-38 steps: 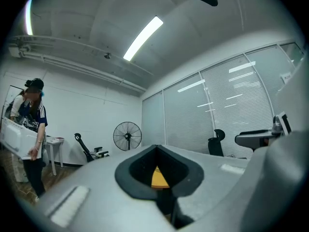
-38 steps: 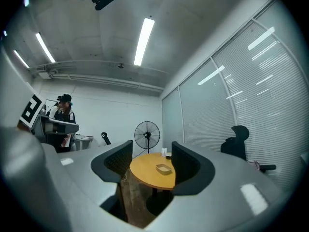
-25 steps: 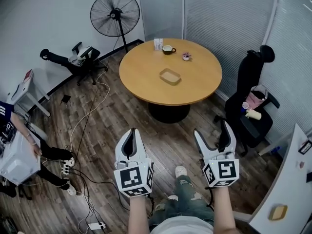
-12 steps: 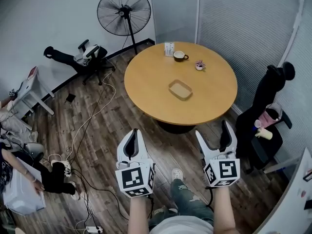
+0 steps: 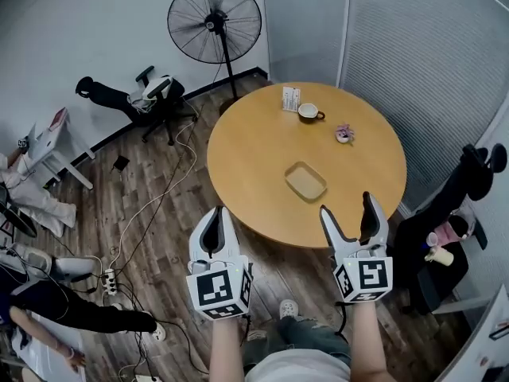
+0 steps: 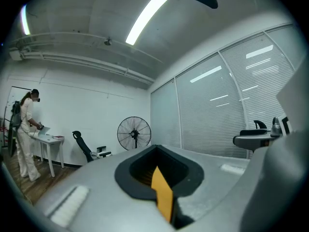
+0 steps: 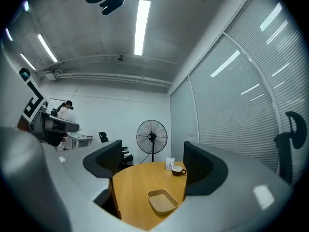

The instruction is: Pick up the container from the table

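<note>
Office meeting room: round table [image 5: 250, 153] at 12 o'clock, swivel chair [image 5: 156, 94] at 10, blinded glass partition [image 5: 429, 54] at 2.

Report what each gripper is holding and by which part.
Nothing is held. The left gripper is shut and empty; the right gripper is open and empty. The container sits untouched on the table, ahead of both.

Standing fan [image 5: 214, 24] near an office chair [image 5: 135, 98]; dark cup [image 5: 308, 112]; card stand [image 5: 291, 99].
</note>
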`<state>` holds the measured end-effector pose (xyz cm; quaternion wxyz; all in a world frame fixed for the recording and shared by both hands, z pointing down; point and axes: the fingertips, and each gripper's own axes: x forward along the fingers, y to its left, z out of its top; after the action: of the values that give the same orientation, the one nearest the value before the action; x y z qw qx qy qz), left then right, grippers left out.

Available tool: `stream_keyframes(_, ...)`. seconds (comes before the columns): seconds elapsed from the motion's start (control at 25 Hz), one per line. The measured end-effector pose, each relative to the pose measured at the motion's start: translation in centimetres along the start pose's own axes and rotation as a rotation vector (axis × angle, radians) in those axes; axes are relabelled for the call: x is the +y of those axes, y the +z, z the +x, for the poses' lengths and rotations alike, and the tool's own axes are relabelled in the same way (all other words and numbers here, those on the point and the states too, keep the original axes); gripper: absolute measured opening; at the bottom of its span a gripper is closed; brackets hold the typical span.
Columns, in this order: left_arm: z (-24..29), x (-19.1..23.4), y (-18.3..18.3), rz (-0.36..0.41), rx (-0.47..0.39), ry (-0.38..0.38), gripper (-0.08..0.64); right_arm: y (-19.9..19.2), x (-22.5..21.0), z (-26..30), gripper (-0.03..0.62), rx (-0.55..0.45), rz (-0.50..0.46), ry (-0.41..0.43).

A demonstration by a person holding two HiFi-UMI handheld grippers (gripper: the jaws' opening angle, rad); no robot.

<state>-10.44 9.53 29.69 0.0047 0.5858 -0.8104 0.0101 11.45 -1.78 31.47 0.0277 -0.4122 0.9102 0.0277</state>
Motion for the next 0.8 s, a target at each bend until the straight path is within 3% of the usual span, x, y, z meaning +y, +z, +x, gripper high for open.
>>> stream_keyframes(0.44, 7.2, 1.1, -2.2, 0.010, 0.062, 0.029, 0.000, -3.5, -2.3, 7.1, 0.422, 0.065, 0.034, 0.009)
stream_keyframes(0.8, 15.6, 2.0, -4.0, 0.010, 0.084, -0.030, 0.000, -6.7, -4.2, 13.4, 0.411, 0.110, 0.043, -0.052)
